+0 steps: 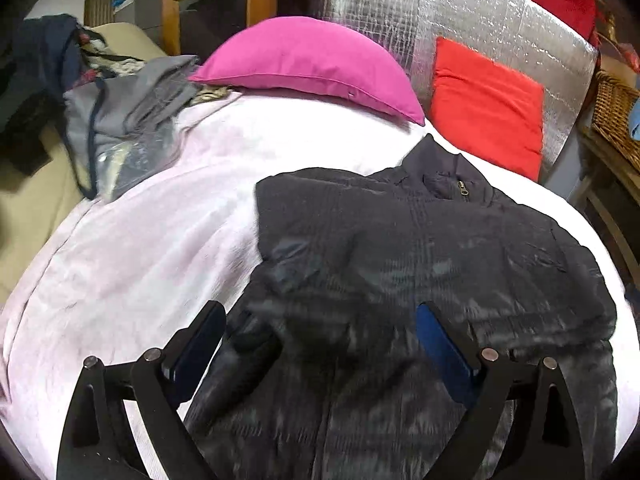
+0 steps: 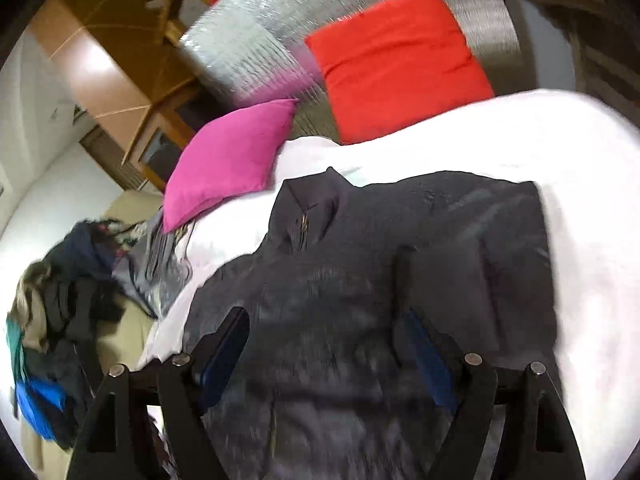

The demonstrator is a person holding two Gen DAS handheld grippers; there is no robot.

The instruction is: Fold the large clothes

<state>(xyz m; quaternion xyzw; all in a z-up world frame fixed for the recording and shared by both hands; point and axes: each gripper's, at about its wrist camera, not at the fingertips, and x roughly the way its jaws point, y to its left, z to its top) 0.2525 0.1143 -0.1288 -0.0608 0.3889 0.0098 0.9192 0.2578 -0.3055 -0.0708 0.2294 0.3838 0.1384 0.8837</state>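
A dark padded jacket [image 1: 420, 248] lies front-up on a white bedsheet [image 1: 140, 240], its zipped collar pointing toward the pillows. My left gripper [image 1: 320, 316] hovers over the jacket's lower left part, jaws wide apart with nothing pinched between the blue pads. In the right wrist view the same jacket [image 2: 360, 264] spreads across the sheet [image 2: 580, 240], both sleeves folded in over the body. My right gripper [image 2: 324, 324] hangs above its lower middle, open, the pads clear of the fabric.
A magenta pillow [image 1: 312, 64] and a red cushion [image 1: 488, 108] sit at the bed's head against a silver foil panel [image 1: 460, 16]. A heap of other clothes [image 2: 64, 320] lies off the left side. A wicker basket [image 1: 616, 112] stands at right.
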